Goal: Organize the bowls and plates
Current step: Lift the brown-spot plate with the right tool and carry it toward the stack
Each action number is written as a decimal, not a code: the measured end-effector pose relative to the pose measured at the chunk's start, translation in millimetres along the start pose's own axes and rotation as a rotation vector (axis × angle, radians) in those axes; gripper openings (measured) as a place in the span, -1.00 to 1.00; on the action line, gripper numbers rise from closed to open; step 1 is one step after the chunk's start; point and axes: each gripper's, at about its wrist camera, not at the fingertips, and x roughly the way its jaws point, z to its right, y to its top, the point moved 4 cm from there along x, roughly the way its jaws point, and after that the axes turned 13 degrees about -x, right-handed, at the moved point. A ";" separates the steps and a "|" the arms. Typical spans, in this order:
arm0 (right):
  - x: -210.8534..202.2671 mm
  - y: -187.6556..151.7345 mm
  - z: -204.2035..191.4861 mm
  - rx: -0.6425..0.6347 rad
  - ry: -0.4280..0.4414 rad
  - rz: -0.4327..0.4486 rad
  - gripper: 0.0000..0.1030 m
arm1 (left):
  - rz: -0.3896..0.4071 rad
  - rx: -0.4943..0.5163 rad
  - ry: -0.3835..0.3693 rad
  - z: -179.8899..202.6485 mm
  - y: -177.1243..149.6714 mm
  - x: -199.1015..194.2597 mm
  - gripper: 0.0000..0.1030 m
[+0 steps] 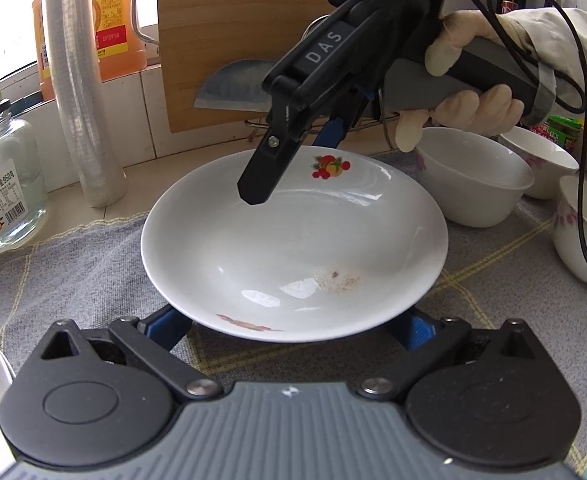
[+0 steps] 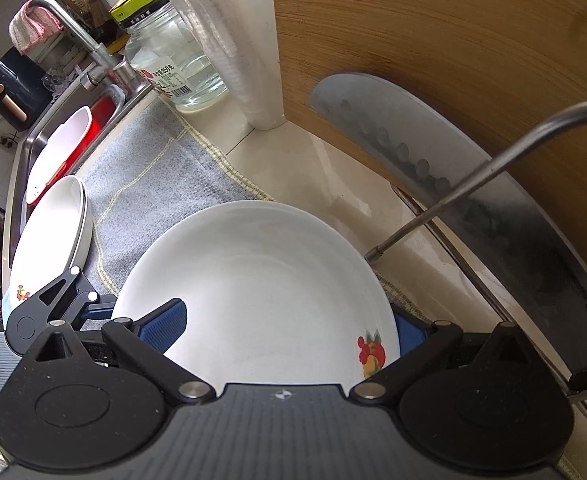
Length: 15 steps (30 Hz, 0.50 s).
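A white deep plate [image 1: 293, 248] with fruit prints and a brown smear lies over the grey checked cloth [image 1: 73, 272]. My left gripper [image 1: 291, 326] is open, and its blue fingers [image 1: 165, 328] reach under the plate's near rim on both sides. My right gripper [image 1: 289, 168], held by a gloved hand [image 1: 465, 108], is open and straddles the far rim, with one finger above the plate's inside and the other behind the rim. In the right wrist view the plate [image 2: 261, 288] fills the gap of the right gripper [image 2: 283, 332]. The left gripper [image 2: 93, 308] sits at the plate's left edge.
Three white bowls [image 1: 473, 176] stand at the right on the cloth. Another plate [image 2: 49, 232] lies left, near the sink [image 2: 25, 152], which holds a red and white basin. A cutting board [image 2: 453, 60], cleaver [image 2: 493, 208], wire rack [image 2: 453, 192], glass jar [image 1: 5, 184] and stacked plastic cups [image 1: 81, 92] line the back.
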 end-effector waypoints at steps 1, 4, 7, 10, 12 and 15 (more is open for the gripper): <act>-0.9 -0.5 0.1 0.002 0.004 0.003 1.00 | 0.000 0.002 0.004 0.5 0.2 0.0 0.99; -2.4 -1.5 -2.5 -0.007 0.003 0.003 1.00 | 0.000 0.007 0.016 2.0 0.3 -0.9 0.99; -4.4 -1.7 -6.8 -0.018 -0.001 0.006 1.00 | 0.002 0.015 0.028 3.1 -0.1 -3.7 0.98; -7.4 -1.1 -12.2 -0.032 -0.004 0.014 1.00 | 0.005 0.018 0.032 3.9 0.1 -9.2 0.98; -9.5 -0.5 -15.6 -0.039 -0.007 0.017 1.00 | 0.008 0.019 0.031 4.8 1.0 -13.4 0.98; -13.7 -0.1 -21.8 -0.044 -0.012 0.023 1.00 | 0.012 0.021 0.031 4.1 1.8 -21.5 0.98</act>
